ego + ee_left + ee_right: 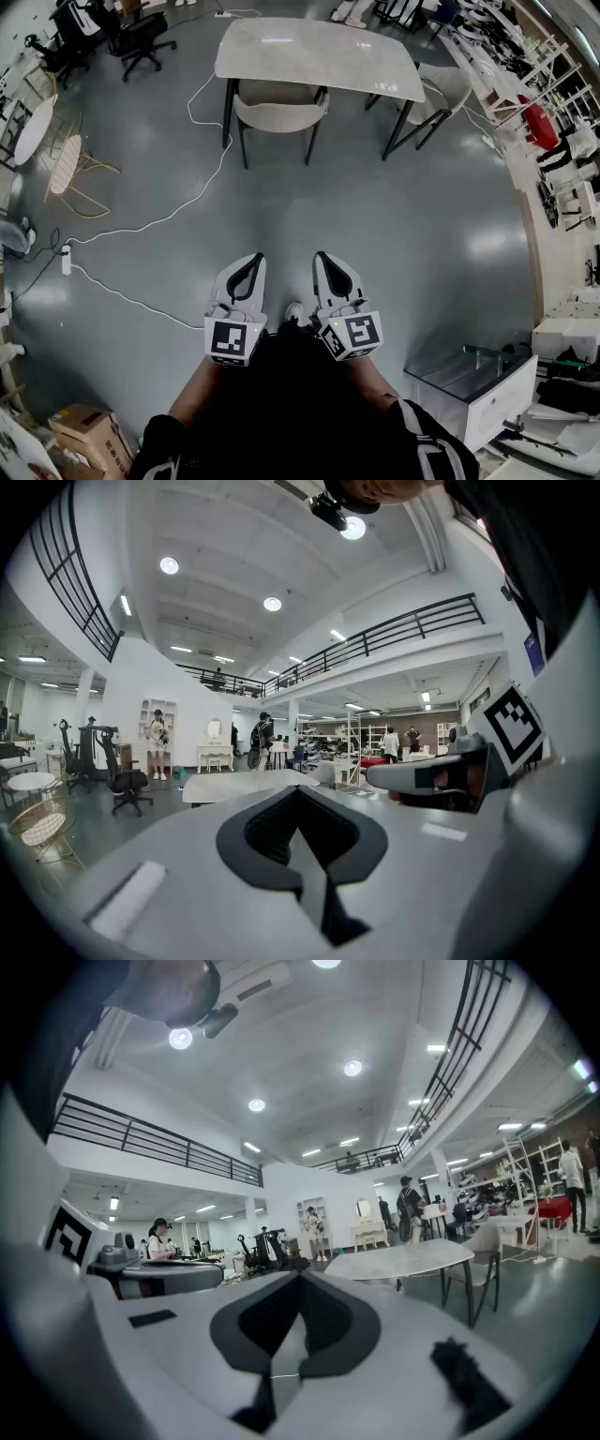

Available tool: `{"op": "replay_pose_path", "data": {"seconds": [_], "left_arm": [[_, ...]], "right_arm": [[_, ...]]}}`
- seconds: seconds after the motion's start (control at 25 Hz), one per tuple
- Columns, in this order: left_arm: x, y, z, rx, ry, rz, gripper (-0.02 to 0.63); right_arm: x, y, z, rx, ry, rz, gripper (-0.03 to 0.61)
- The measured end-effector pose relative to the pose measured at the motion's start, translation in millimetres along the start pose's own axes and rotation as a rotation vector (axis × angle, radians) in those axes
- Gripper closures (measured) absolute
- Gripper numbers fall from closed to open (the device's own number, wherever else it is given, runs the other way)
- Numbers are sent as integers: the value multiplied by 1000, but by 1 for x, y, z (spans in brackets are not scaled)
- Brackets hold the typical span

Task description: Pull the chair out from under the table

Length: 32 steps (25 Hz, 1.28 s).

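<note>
1. The person stands on a grey floor [375,234], well back from the surface [319,56], with the left tongs [251,259] and right tongs [324,255] side by side at waist level, both pointing roughly level towards it.
2. The left tongs are pressed together with nothing between them; in the left gripper view their dark pads [272,832] meet along one line at the tip.
3. The right tongs are likewise pressed together and empty (the right gripper view shows the pads [333,1321] meeting in a thin seam).
4. The chair [279,114] is tucked under the near long edge of the surface, towards its left end. Its pale curved back faces the person, its seat lies mostly beneath the top, and its dark legs stand on the floor.
5. Both tongs are well apart from the chair, with open floor between.
6. A second chair [442,94] sits at the right end of the surface, angled outward.
7. A white cable [169,216] trails across the floor from near the left legs of the surface to a power strip [66,261] at the left.
8. Around the edges stand an office chair [141,37], a wire chair [66,164], a box [89,431] and a cabinet [478,394].
9. People stand far off in both gripper views, too small to describe.
</note>
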<state>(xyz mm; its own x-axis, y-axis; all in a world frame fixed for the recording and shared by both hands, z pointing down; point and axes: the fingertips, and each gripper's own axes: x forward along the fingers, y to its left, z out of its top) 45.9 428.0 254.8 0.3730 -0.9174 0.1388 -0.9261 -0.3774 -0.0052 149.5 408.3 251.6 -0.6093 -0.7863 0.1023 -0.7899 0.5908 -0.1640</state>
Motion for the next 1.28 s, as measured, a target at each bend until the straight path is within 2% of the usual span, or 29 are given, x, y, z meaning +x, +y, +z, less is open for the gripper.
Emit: {"op": "replay_pose_path", "data": {"seconds": [0.4, 0.6, 0.92, 1.28], "left_arm": [[-1, -6, 0, 5, -3, 0, 605], [2, -11, 1, 5, -1, 6, 604], [20, -25, 2, -11, 11, 25, 606], [48, -38, 2, 20, 22, 59, 605]], "right_arm": [[-3, 2, 0, -18, 8, 13, 563], [-8, -4, 7, 43, -31, 25, 563], [-12, -30, 8, 48, -35, 45, 561], [-13, -61, 4, 59, -27, 88, 563]]}}
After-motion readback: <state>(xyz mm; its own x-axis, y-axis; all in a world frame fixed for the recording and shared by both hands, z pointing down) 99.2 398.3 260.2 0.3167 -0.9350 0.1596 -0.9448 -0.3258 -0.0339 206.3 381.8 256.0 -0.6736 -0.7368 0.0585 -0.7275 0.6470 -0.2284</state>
